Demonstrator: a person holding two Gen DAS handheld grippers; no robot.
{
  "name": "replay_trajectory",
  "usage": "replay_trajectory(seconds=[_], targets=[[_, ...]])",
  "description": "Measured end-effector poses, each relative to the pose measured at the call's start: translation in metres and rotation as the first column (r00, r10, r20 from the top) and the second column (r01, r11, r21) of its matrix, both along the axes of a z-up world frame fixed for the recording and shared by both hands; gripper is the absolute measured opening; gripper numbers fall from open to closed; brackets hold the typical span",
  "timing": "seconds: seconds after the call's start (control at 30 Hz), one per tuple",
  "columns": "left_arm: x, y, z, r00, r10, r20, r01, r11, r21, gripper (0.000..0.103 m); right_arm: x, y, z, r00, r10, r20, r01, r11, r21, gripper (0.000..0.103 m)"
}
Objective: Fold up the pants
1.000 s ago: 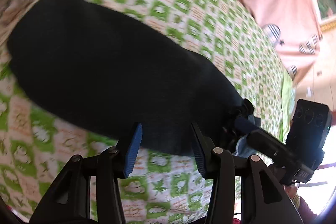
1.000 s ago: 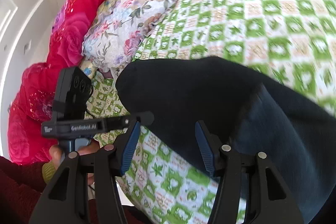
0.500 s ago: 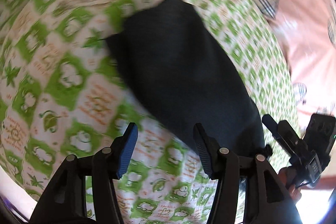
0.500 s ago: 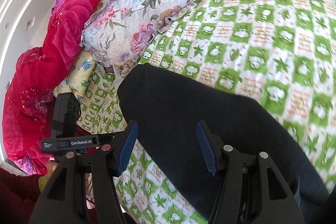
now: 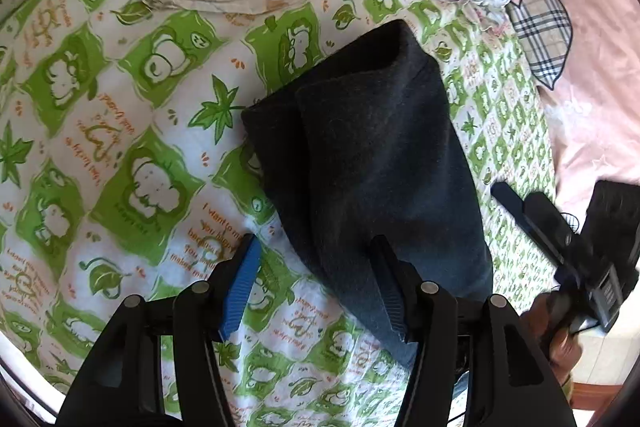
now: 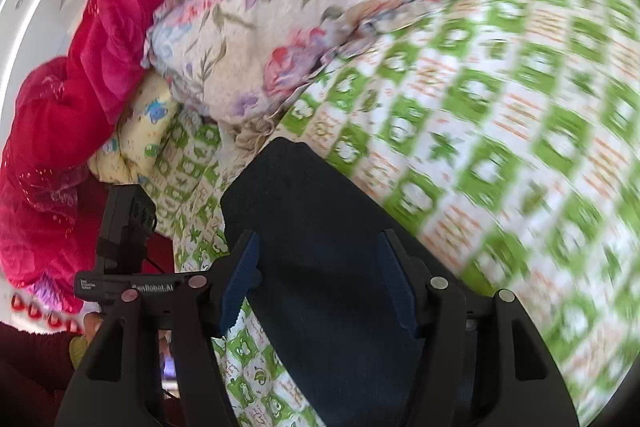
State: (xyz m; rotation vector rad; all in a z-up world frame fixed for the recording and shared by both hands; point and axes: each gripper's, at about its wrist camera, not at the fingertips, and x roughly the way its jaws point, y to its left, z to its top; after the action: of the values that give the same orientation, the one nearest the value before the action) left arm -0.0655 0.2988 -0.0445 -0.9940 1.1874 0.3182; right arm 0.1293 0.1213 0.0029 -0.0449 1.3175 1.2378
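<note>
Dark folded pants (image 5: 372, 155) lie flat on the green-and-white patterned bedsheet (image 5: 120, 107), their narrow end pointing at a floral pillow. My left gripper (image 5: 316, 287) hovers open over the pants' left edge: the right pad is above the cloth, the left pad above the sheet. In the right wrist view the pants (image 6: 320, 227) run under my right gripper (image 6: 318, 279), whose jaws are opening and straddle the cloth without pinching it. The right gripper (image 5: 520, 201) also shows at the right of the left wrist view, held by a hand (image 5: 556, 331).
The floral pillow (image 6: 260, 27) sits just beyond the pants' end. A red blanket (image 6: 80, 67) is bunched at the far left. A pink cover with a plaid heart (image 5: 544, 27) lies to the right of the sheet.
Both grippers have travelled along the pants toward the end by the floral pillow, and both views have rolled. The jaws of each stand a little wider than before.
</note>
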Motion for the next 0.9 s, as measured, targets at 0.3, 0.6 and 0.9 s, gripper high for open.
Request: replay_trajectory(seconds=[0.3, 0.6, 0.9], targets=[[0.007, 0.005, -0.009, 0.999, 0.04, 0.007, -0.04, 0.999, -0.031, 0.057, 0.02, 0.067, -0.021, 0.989, 0.145, -0.018, -0.146, 0.988, -0.05, 0.063], [0.016, 0.008, -0.009, 0.998, 0.068, 0.017, -0.068, 0.998, -0.004, 0.046, 0.008, 0.106, -0.05, 0.965, 0.255, -0.058, -0.26, 0.96, -0.101, 0.055], [0.019, 0.001, 0.014, 0.997, 0.054, 0.052, -0.056, 0.997, 0.045, 0.017, 0.002, 0.085, -0.025, 0.966, 0.258, -0.015, -0.259, 0.965, -0.041, 0.026]])
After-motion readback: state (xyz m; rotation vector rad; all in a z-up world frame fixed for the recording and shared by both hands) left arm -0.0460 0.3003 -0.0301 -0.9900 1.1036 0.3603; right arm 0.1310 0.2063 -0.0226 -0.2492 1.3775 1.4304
